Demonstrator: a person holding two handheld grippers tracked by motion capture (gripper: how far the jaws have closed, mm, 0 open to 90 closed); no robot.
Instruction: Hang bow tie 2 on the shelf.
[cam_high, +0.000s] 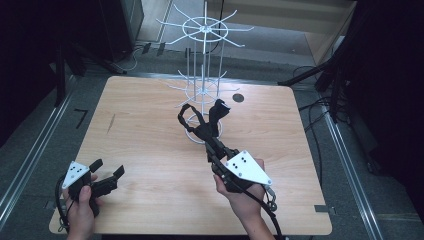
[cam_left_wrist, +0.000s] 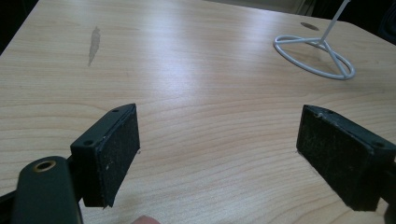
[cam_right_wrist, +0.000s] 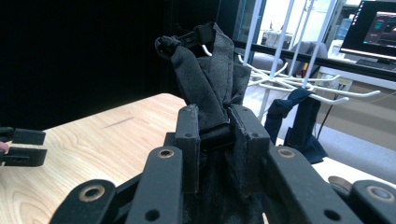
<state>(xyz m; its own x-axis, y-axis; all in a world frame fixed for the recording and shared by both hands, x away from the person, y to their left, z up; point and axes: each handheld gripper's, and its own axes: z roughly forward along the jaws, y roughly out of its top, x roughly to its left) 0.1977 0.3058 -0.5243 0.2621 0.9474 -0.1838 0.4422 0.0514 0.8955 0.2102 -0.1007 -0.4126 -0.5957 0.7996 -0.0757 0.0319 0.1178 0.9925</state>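
Observation:
A black fabric strap piece (cam_high: 200, 131) hangs bunched in front of the base of a white wire hook rack (cam_high: 204, 75) at the middle back of the table. My right gripper (cam_high: 212, 143) is shut on it, and one end of the strap (cam_high: 219, 111) lifts toward the rack's lower hooks. In the right gripper view the jaws (cam_right_wrist: 215, 126) pinch the strap (cam_right_wrist: 210, 70), whose knotted top end touches a white hook. A dark cloth piece (cam_right_wrist: 299, 116) hangs off the rack (cam_right_wrist: 289, 79) behind. My left gripper (cam_high: 107, 168) rests open and empty near the table's front left, with bare wood between its pads (cam_left_wrist: 116, 154).
The wooden table (cam_high: 150, 150) carries a dark streak (cam_left_wrist: 94, 44) at left and a round dark hole (cam_high: 238, 97) at back right. The rack's ring base (cam_left_wrist: 313, 56) sits ahead of the left gripper. Dark frames and cables surround the table. A monitor (cam_right_wrist: 369, 28) glows far behind.

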